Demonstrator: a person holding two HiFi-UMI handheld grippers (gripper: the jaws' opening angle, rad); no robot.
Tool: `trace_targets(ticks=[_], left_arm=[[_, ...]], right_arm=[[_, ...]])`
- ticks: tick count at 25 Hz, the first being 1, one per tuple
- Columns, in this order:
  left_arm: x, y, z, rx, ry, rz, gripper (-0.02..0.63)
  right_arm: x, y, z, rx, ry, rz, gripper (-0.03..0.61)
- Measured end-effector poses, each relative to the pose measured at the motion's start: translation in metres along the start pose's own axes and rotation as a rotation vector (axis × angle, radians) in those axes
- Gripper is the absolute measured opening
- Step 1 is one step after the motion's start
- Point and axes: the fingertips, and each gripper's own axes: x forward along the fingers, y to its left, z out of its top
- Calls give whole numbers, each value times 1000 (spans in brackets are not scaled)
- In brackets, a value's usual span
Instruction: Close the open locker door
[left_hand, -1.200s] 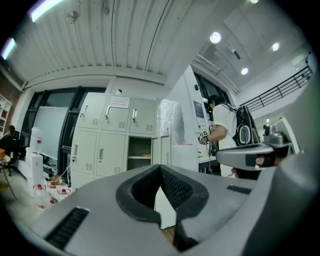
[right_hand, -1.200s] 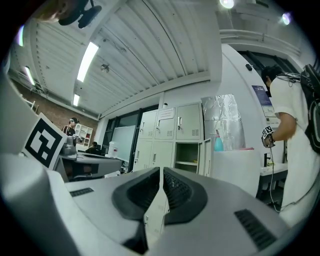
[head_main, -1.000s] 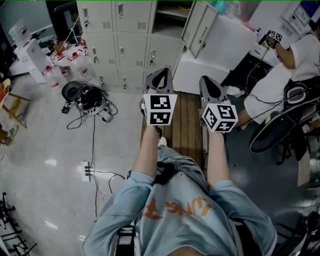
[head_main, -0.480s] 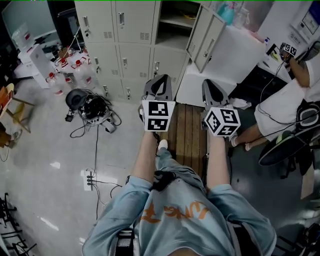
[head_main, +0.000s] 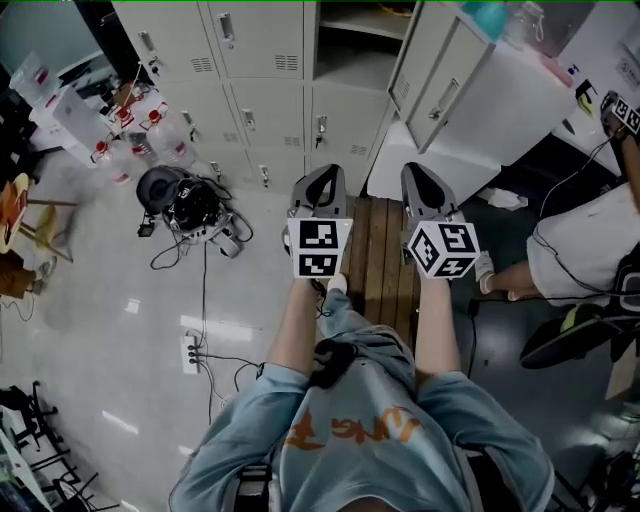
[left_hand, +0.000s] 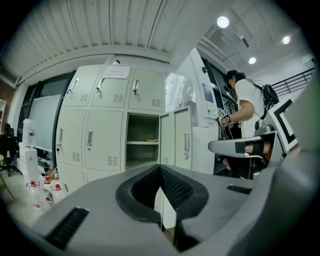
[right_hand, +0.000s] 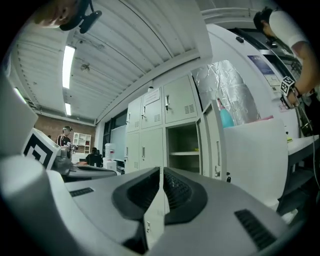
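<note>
A bank of pale grey lockers (head_main: 260, 60) stands ahead of me. One compartment (head_main: 365, 20) is open, and its door (head_main: 432, 72) swings out to the right. The left gripper view shows the open compartment (left_hand: 142, 142) with a shelf inside and the door (left_hand: 182, 137) beside it; the right gripper view shows the same opening (right_hand: 184, 145) and door (right_hand: 217, 145). My left gripper (head_main: 319, 170) and right gripper (head_main: 421, 168) are held side by side, well short of the lockers. Both are shut with nothing in them, as seen close up at the left gripper (left_hand: 160, 167) and the right gripper (right_hand: 161, 170).
A wooden slatted platform (head_main: 385, 260) lies under the grippers. Water jugs (head_main: 150, 125), a dark helmet with tangled cables (head_main: 185, 205) and a power strip (head_main: 192, 350) are on the floor at left. A white cabinet (head_main: 510, 100) and a person (head_main: 585, 250) are at right.
The lockers have come closer and slid lower in the head view as I moved towards them. Both grippers stay shut and side by side.
</note>
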Motion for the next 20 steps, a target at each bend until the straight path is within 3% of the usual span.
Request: trace_targets(ticks=[7,13,17,20], left_arm=[[87,-4,-16,14,78,-59,21],[168,-23,-14,87,122,-122,21],[199,-40,-12,132,138,-182,21],[213,-50,-13,115,145,-212,21]], right_arm=[[57,-58,-17,45,30,-24,40],[95,-100,-12,29,6,34,40],[107,-122,-12,63,-6,46,40],[108,-135,-18,80,-8,39,40]])
